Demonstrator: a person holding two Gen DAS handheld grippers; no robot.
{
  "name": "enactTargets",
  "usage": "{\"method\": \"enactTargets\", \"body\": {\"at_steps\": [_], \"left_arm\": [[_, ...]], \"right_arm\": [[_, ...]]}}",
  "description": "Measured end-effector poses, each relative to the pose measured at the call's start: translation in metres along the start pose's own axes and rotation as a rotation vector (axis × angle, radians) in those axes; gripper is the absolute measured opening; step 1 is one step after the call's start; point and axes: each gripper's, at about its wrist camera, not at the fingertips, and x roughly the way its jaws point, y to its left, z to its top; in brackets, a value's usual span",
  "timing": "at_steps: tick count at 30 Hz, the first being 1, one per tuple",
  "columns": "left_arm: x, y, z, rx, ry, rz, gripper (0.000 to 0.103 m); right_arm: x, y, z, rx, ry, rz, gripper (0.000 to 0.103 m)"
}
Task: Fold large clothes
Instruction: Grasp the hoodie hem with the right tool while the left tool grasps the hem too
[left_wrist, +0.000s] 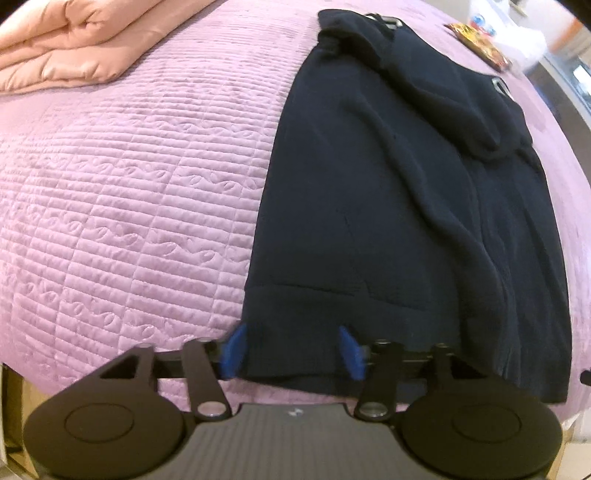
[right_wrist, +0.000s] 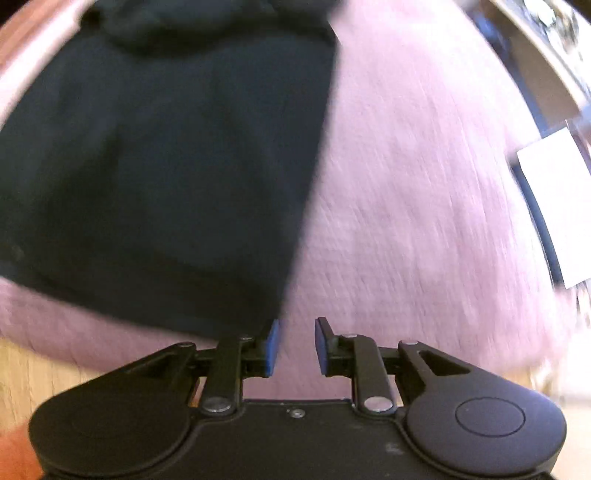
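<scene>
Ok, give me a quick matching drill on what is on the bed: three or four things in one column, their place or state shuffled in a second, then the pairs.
Things:
1. dark navy hooded sweatshirt
2. folded peach padded comforter
3. left gripper
4. right gripper

Places or states:
A. at the far left corner of the lilac quilted bedspread
B. jaws open astride the ribbed hem
C. spread flat, sleeves folded in
D. jaws open over bare bedspread, just beside the garment's corner

Pairs: 1-C, 2-A, 3-B, 4-D
</scene>
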Motion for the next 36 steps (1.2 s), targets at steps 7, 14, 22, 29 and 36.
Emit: {"method": "enactTargets", "body": {"at_steps": [7,14,22,29,36], "left_arm": [[0.032,-0.015,0.003,0.05,0.017,0.064,0.043],[0.002,0.021,-0.005,-0.086,-0.089,-0.043,0.004],[0.003,0.078,-0.005,-0.261,-0.057,-0.099,0.006],[-0.008,0.067,0.014,-0.215,-0.091,-0.148,0.049],[0.025,0.078,0.025,-0.261,0.041,-0.219,0.066]], "right_arm": [[0.019,0.013,0.016,0.02,0.019,0.086,0.039],[0.039,0.03,0.006,0.008,0.053,0.097,0.039],[0.05,0.028,0.001,0.006,0.089,0.12,0.042],[0.036,-0.014,0.008,0.165,0.06,0.222,0.077],[0.073,-0.04,-0.012,0.346,0.19,0.337,0.077]]}}
